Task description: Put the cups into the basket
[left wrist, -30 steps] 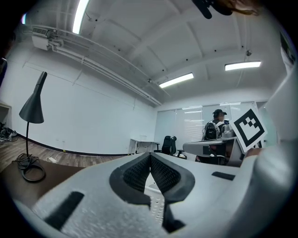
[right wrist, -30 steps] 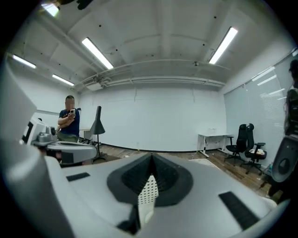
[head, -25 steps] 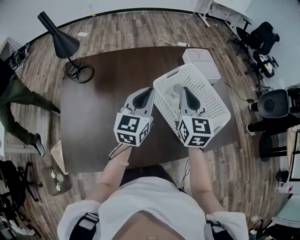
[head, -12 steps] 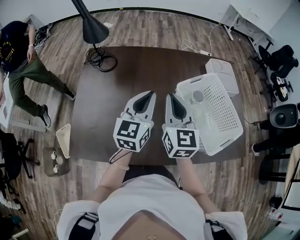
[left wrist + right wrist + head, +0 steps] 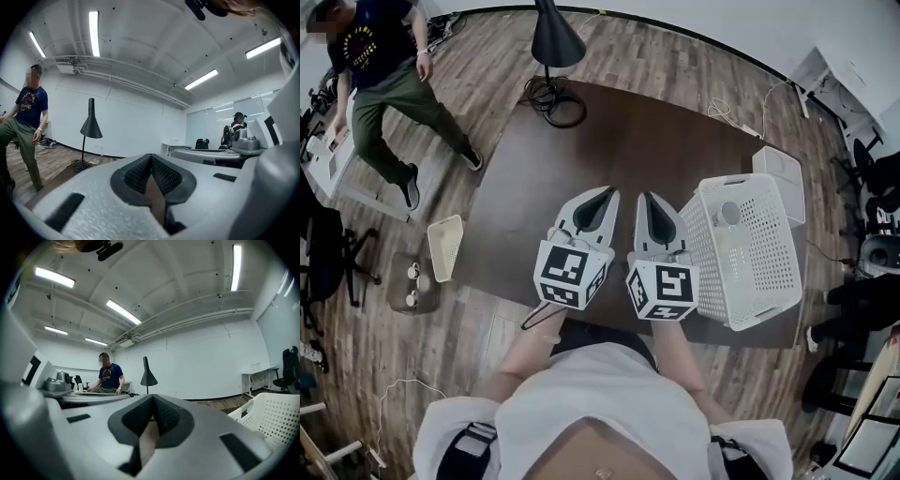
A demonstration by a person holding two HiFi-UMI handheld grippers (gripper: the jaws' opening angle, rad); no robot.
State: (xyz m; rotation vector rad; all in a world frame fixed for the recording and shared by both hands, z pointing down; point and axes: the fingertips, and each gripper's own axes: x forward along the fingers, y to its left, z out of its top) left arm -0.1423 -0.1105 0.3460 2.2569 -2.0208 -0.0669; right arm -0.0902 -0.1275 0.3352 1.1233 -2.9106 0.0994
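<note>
The dark table carries the white basket at its 3 o'clock edge. The left tool and the right tool hang side by side over the table, at the basket's 9 o'clock. Each is clenched with nothing between its jaws. The cups lie inside the basket, toward its 11 o'clock corner.

Dark brown table sits mid-frame on a wood floor; black floor lamp up at 12 o'clock, black cables looped at its foot; a person in a dark tee and green trousers off at 10 o'clock; white box at the table's 2 o'clock corner; small white tray on the floor at 9.
</note>
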